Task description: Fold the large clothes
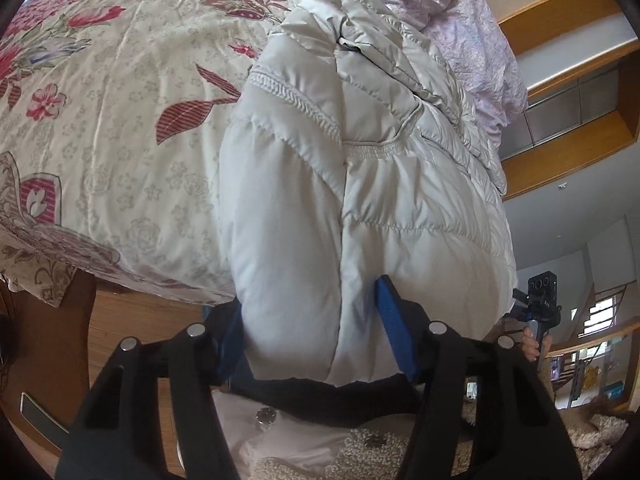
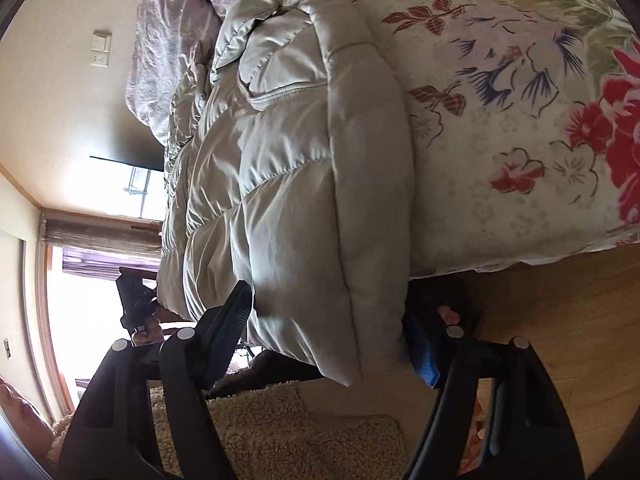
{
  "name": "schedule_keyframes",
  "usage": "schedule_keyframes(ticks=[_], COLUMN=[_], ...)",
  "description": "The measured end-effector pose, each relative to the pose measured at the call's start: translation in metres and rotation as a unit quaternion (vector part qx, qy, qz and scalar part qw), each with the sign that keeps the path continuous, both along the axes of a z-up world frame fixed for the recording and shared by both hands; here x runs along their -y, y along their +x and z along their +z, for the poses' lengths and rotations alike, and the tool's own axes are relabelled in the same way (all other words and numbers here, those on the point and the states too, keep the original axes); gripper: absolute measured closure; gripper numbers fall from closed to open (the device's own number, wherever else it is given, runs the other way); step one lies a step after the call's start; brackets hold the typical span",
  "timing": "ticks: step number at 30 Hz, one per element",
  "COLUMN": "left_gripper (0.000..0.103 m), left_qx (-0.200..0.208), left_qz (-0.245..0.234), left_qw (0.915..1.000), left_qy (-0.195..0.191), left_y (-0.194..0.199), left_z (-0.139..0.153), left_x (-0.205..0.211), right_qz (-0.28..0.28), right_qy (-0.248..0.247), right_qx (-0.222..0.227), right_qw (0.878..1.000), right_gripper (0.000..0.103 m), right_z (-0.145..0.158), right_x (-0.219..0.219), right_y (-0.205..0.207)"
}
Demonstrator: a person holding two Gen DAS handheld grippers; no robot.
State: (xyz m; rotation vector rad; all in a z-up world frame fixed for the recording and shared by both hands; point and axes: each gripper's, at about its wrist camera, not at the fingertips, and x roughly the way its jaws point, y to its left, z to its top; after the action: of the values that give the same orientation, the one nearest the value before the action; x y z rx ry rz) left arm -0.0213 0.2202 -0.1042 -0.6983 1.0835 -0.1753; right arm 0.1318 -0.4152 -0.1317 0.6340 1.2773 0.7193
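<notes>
Item: cream puffer jacket (image 1: pixel 360 184), filling frame centre, draped along the floral bedspread (image 1: pixel 104 128) and over the bed's lower edge.
Your left gripper (image 1: pixel 316 328): fingers clamped on the jacket's hem, bottom centre.
Your right gripper (image 2: pixel 332 332): fingers clamped on the jacket's folded edge, bottom centre.
Lilac pillow (image 2: pixel 168 52): upper left.
Wooden floor (image 2: pixel 560 320): lower right.
</notes>
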Motion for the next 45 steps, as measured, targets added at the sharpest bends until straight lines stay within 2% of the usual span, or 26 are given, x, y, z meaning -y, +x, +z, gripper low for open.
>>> schedule_keyframes(ticks=[1,3,4,5,7,10,14,18,21,27,31,38,41,45], left_gripper=[0.044,0.057,0.068,0.077,0.082,0.086,0.088,0.088,0.088,0.088,0.088,0.088,0.088,0.088], left_qx=[-0.001,0.004,0.012,0.019,0.032,0.052,0.092,0.128,0.154,0.197,0.219,0.24,0.236,0.213], left_qz=[0.001,0.004,0.009,0.014,0.022,0.022,0.023,0.039,0.06,0.124,0.147,0.18,0.192,0.213], left_qw=[1.0,1.0,0.9998,0.9995,0.999,0.9984,0.9954,0.9909,0.9863,0.9718,0.9642,0.9539,0.9517,0.9526], left_qy=[0.002,-0.004,-0.011,-0.019,-0.025,-0.003,0.013,0.011,0.003,-0.036,-0.021,0.013,0.037,0.042], left_y=[0.0,-0.003,-0.006,-0.009,-0.014,-0.014,-0.008,0.001,0.014,0.055,0.1,0.185,0.221,0.265], left_z=[0.0,0.002,0.004,0.007,0.015,0.036,0.067,0.092,0.105,0.126,0.143,0.16,0.154,0.133], left_x=[0.0,0.001,0.0,-0.001,-0.002,0.002,0.002,-0.002,-0.005,-0.026,-0.033,-0.04,-0.043,-0.055], right_qz=[0.0,0.002,0.003,0.006,0.01,0.014,0.009,0.003,-0.016,-0.104,-0.15,-0.231,-0.256,-0.284], right_qy=[-0.001,0.005,0.008,0.004,-0.005,-0.022,-0.043,-0.064,-0.053,-0.006,-0.009,-0.051,-0.061,-0.073], right_qx=[0.0,0.004,0.007,0.014,0.028,0.055,0.084,0.107,0.146,0.243,0.298,0.326,0.314,0.285], right_qw=[1.0,1.0,1.0,1.0,1.0,0.998,0.995,0.992,0.988,0.965,0.942,0.916,0.912,0.913], right_gripper=[0.047,0.062,0.069,0.073,0.077,0.081,0.083,0.084,0.084,0.085,0.085,0.084,0.084,0.083], right_z=[-0.001,0.0,0.003,0.008,0.021,0.045,0.076,0.103,0.127,0.167,0.19,0.206,0.197,0.18], right_x=[-0.001,-0.004,-0.005,-0.006,-0.009,-0.012,-0.022,-0.033,-0.041,-0.029,-0.055,-0.091,-0.106,-0.116], right_y=[0.0,-0.005,-0.009,-0.013,-0.017,-0.018,-0.014,-0.008,-0.002,0.031,0.073,0.157,0.196,0.237])
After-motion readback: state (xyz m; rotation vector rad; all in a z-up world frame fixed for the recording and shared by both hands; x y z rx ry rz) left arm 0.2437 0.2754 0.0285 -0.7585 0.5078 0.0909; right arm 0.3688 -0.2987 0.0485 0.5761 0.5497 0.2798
